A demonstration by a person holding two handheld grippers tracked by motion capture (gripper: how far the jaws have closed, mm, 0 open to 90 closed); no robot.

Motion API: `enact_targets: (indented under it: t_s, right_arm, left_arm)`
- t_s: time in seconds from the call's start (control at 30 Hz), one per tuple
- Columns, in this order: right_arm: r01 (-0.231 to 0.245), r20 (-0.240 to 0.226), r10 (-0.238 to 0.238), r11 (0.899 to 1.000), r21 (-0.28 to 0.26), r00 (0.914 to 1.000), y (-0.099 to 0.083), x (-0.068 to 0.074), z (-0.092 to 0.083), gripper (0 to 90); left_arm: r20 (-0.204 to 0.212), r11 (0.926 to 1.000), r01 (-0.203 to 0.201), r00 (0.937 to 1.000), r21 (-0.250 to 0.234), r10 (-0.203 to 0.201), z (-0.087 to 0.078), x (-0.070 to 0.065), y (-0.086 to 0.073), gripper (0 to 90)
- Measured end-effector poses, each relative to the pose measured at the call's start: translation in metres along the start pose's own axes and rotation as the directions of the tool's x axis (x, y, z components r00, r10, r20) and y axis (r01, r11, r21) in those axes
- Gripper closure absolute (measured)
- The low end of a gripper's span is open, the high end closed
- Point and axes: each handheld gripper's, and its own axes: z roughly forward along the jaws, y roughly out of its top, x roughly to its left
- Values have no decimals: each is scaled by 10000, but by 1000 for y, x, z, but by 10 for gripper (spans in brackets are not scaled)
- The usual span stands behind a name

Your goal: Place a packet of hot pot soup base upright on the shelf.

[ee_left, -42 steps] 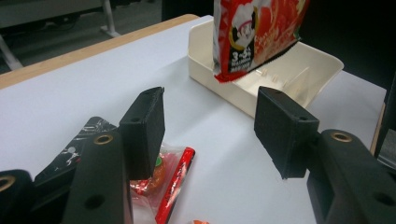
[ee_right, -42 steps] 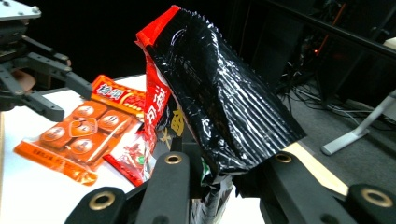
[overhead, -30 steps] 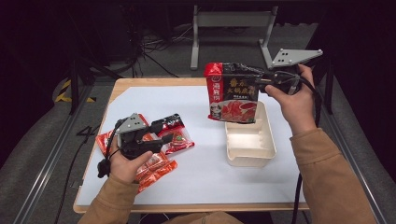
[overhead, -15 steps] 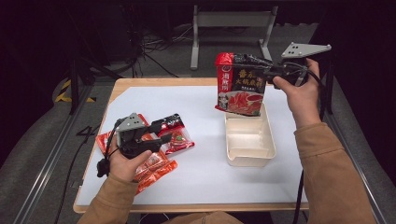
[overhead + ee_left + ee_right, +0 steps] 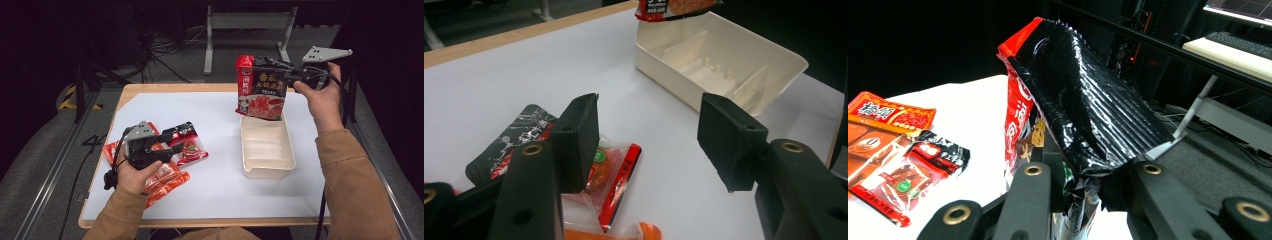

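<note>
Pouch (image 5: 261,89) hangs above the tray (image 5: 267,165), clamped by the right gripper (image 5: 295,76). Left gripper (image 5: 649,130) gapes empty over packets (image 5: 187,145).

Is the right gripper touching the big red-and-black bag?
Touching: the right gripper view shows the right gripper with jaws pinched on the bag.

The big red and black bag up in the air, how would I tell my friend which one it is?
Find the white table, then the cream tray on its right side. Just above the tray's far end hangs the big red and black bag, pinched by the right gripper. Unlike the smaller packets lying flat on the left, it is held upright off the table.
</note>
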Motion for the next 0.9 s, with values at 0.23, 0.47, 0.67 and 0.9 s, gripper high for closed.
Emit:
enact_targets:
  t_s: [0.23,0.47,0.67,0.9]
  right_arm:
    - [18,-9,-18,10000,-41,10000,-11,-7,2,770]
    - [-75,-90,75,10000,6,9999,-24,-11,6,771]
    - [-81,-181,82,10000,53,9998,-31,-13,9,771]
    - [-132,-157,135,9998,169,9998,-43,-15,12,770]
  left_arm:
    - [-13,10000,90,10000,-30,-90,0,1,-1,428]
    - [-51,9999,134,9999,20,-134,1,4,-2,425]
    - [-59,9999,149,9999,-20,-150,1,5,-2,424]
    - [-46,9998,171,9998,56,-171,3,4,-3,422]
